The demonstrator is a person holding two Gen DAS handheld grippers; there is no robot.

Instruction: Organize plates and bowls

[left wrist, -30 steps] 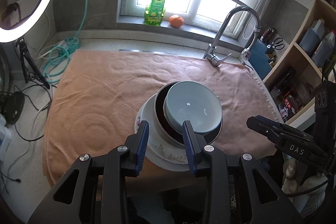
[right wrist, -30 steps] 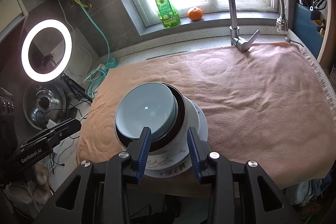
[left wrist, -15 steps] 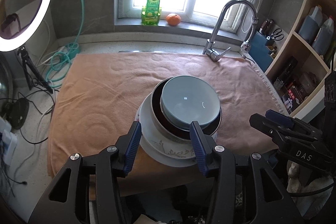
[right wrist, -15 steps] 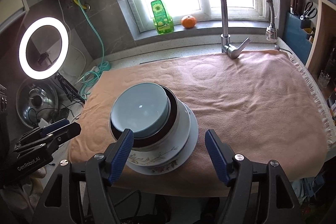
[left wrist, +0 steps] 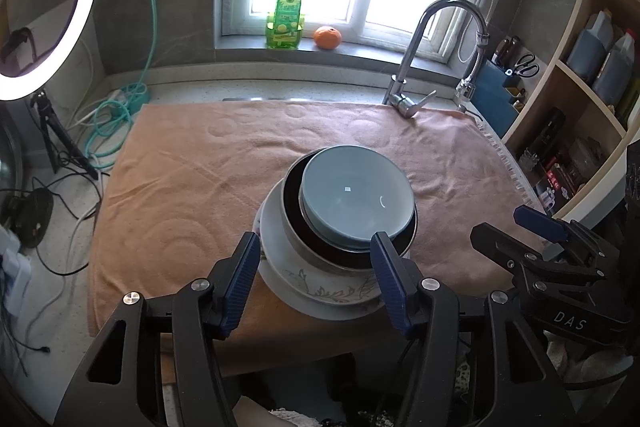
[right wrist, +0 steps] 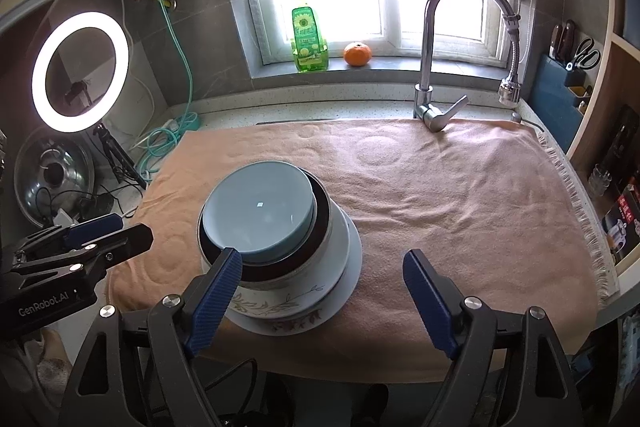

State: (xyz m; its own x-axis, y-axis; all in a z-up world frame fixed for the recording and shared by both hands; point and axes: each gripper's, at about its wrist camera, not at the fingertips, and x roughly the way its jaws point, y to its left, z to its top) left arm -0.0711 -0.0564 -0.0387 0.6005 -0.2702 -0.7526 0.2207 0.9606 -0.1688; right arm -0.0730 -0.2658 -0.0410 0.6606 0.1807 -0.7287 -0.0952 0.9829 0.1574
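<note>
A blue-grey bowl [left wrist: 352, 199] [right wrist: 258, 211] sits inside a white bowl with a dark lining [left wrist: 304, 255] [right wrist: 336, 231]. Both rest on a white floral plate [left wrist: 320, 291] [right wrist: 348, 267] near the front edge of a peach towel [left wrist: 200, 167] [right wrist: 440, 207]. My left gripper [left wrist: 315, 237] [right wrist: 134, 227] hovers at the stack's near rim, jaws opening, pads off the dishes. My right gripper [right wrist: 322, 255] [left wrist: 500, 223] hangs beside the stack's near right side, jaws opening wide, holding nothing.
A chrome faucet [left wrist: 412, 67] [right wrist: 428, 47] stands at the towel's back right. A green soap bottle [left wrist: 286, 11] and an orange [left wrist: 327, 37] sit on the sill. A ring light [right wrist: 80, 71], cables and a pot lid [right wrist: 52, 183] crowd the left; shelves [left wrist: 580, 87] line the right.
Both grippers' jaws have spread much wider, and both views have backed off slightly. The stack of dishes has stayed in place.
</note>
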